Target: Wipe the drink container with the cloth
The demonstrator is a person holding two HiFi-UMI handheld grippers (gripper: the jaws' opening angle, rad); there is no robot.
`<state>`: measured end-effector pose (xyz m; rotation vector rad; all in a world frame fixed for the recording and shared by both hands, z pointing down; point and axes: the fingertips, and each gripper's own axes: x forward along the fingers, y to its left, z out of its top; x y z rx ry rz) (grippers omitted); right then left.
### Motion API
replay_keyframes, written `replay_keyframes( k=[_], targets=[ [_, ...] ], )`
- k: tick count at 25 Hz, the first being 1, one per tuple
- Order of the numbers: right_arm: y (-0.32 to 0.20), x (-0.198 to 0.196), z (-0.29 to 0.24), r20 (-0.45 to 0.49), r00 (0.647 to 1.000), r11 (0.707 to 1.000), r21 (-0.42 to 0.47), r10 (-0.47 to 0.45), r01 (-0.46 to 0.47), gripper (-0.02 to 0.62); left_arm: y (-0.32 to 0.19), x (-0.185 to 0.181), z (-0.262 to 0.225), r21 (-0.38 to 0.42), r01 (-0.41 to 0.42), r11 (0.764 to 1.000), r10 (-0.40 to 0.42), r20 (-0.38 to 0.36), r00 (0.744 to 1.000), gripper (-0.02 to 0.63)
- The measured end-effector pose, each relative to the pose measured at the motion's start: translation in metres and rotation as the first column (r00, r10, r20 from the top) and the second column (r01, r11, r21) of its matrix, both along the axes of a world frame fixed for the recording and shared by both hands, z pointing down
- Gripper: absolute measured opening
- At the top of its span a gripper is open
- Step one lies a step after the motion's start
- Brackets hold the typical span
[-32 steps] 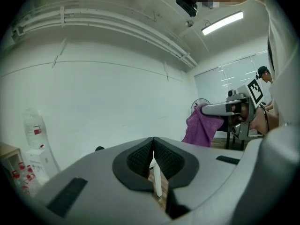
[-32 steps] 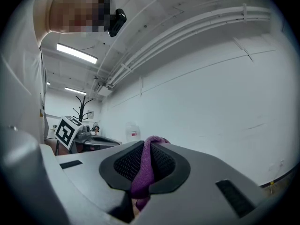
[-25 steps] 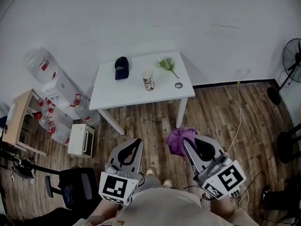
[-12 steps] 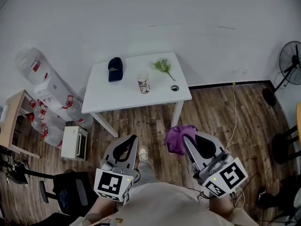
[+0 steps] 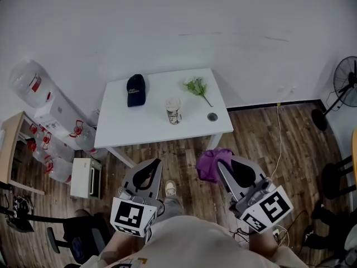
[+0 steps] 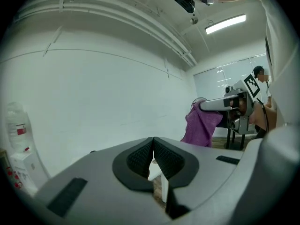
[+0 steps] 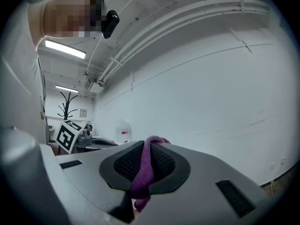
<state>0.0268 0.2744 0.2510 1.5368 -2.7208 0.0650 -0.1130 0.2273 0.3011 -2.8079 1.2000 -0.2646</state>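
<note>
The drink container (image 5: 174, 111), a clear printed cup, stands upright near the middle of the white table (image 5: 128, 132). A purple cloth (image 5: 212, 163) hangs from my right gripper (image 5: 221, 164), whose jaws are shut on it; in the right gripper view the purple cloth (image 7: 146, 167) is pinched between the pads. My left gripper (image 5: 153, 166) is shut with nothing between its pads and sits over the floor, short of the table's front edge. In the left gripper view the left gripper (image 6: 153, 157) is closed, with the purple cloth (image 6: 202, 128) off to the right.
On the table lie a dark cap (image 5: 134, 89), a green plant sprig (image 5: 196, 86) and a small round lid (image 5: 212, 116). Water bottles (image 5: 25, 81) and a small white cabinet (image 5: 85, 178) stand at the left, a fan (image 5: 346, 85) at the right. A cable (image 5: 280, 137) runs across the wooden floor.
The view has shifted slightly, so the table now sits a bit lower and more centred. Both grippers hold the same pose, the cloth still in the right one.
</note>
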Motion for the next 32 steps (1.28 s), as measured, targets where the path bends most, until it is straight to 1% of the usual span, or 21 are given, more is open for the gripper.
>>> replay_keyframes(
  k=[6, 12, 15, 19, 22, 26, 32],
  targets=[
    [-0.07, -0.004, 0.007, -0.019, 0.999, 0.999, -0.045, 0.027, -0.027, 0.058, -0.075, 0.007, -0.005, 0.003, -0.047, 0.999, 0.047, -0.001, 0.999, 0.02],
    [-0.153, -0.019, 0.008, -0.004, 0.999, 0.996, -0.073, 0.043, -0.043, 0.058, -0.151, -0.006, 0.006, -0.051, -0.076, 0.996, 0.077, 0.003, 0.997, 0.02],
    [-0.193, -0.028, 0.011, -0.009, 0.999, 0.996, -0.083, 0.045, -0.045, 0.058, -0.189, -0.01, 0.007, -0.055, -0.081, 0.995, 0.082, 0.003, 0.997, 0.02],
    [-0.242, -0.034, 0.016, -0.009, 0.997, 0.992, -0.1, 0.071, -0.072, 0.058, -0.232, -0.015, 0.013, -0.042, -0.12, 0.992, 0.121, 0.038, 0.992, 0.02],
    [-0.27, -0.035, 0.023, -0.009, 0.995, 0.99, -0.103, 0.101, -0.101, 0.058, -0.256, -0.019, 0.025, -0.049, -0.142, 0.989, 0.145, 0.045, 0.988, 0.02],
    [-0.295, -0.033, 0.035, -0.018, 0.992, 0.984, -0.123, 0.127, -0.128, 0.058, -0.281, -0.018, 0.04, -0.064, -0.168, 0.984, 0.171, 0.047, 0.984, 0.02],
    [-0.323, -0.02, 0.045, -0.034, 0.99, 0.978, -0.153, 0.139, -0.143, 0.058, -0.307, -0.006, 0.059, -0.101, -0.175, 0.979, 0.18, 0.047, 0.983, 0.021]
  ],
)
